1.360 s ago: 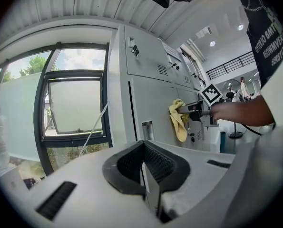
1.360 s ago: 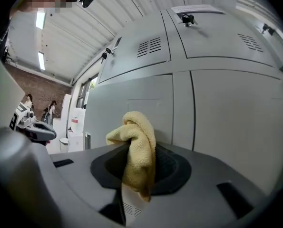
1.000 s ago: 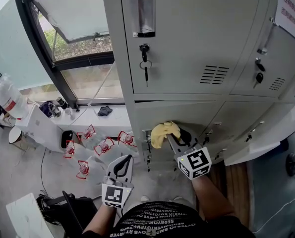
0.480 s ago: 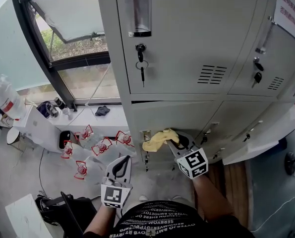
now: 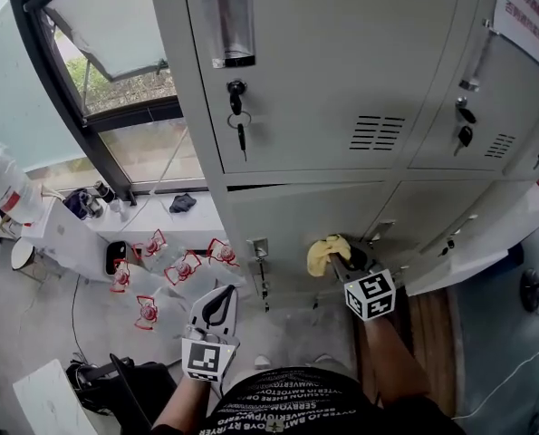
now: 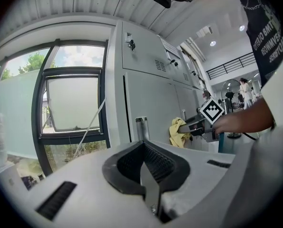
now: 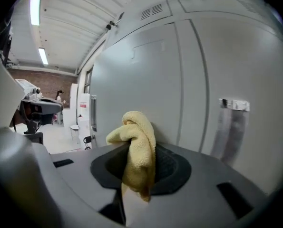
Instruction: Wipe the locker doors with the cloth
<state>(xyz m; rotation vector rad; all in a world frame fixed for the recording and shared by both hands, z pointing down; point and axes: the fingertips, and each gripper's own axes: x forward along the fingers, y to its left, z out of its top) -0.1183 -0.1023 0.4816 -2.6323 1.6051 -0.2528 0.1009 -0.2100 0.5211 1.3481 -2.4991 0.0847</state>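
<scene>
Grey locker bank [image 5: 341, 80] beside a window [image 5: 115, 62]. Item: yellow cloth [image 5: 328, 250], pressed against the lower locker door [image 5: 278, 220], now further right than a second ago; a wiping stroke is judged under way. Right gripper [image 5: 340, 261]: clamped on the cloth, the pinch plain only in the right gripper view. Left gripper [image 5: 220, 299]: jaws together, empty, held low and well apart.

A dark-framed window [image 5: 106, 71] (one pane tilted open) stands above a pale floor [image 5: 33, 320]; strip lights [image 7: 35, 11] line the ceiling [image 7: 72, 30].
</scene>
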